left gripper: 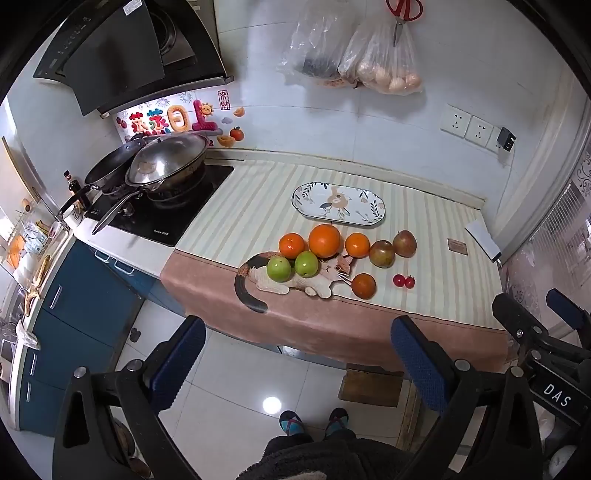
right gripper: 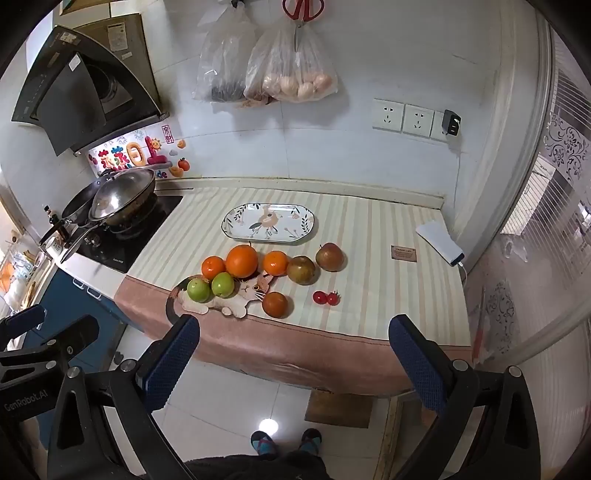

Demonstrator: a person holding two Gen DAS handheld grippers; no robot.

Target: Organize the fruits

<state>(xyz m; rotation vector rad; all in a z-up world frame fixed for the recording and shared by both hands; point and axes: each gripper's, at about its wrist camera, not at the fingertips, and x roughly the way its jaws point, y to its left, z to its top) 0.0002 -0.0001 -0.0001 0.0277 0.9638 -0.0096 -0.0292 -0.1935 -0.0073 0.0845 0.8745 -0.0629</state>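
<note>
An empty oval patterned plate lies at the back of the striped counter cloth. In front of it sit a large orange, two small oranges, two green apples, two reddish-brown apples, a darker orange fruit and two cherry tomatoes. My left gripper and right gripper are both open and empty, held off the counter's front edge above the floor.
A cat-shaped mat lies under the green apples. A stove with pans stands left. A power bank and small card lie at the right. Bags and scissors hang on the wall.
</note>
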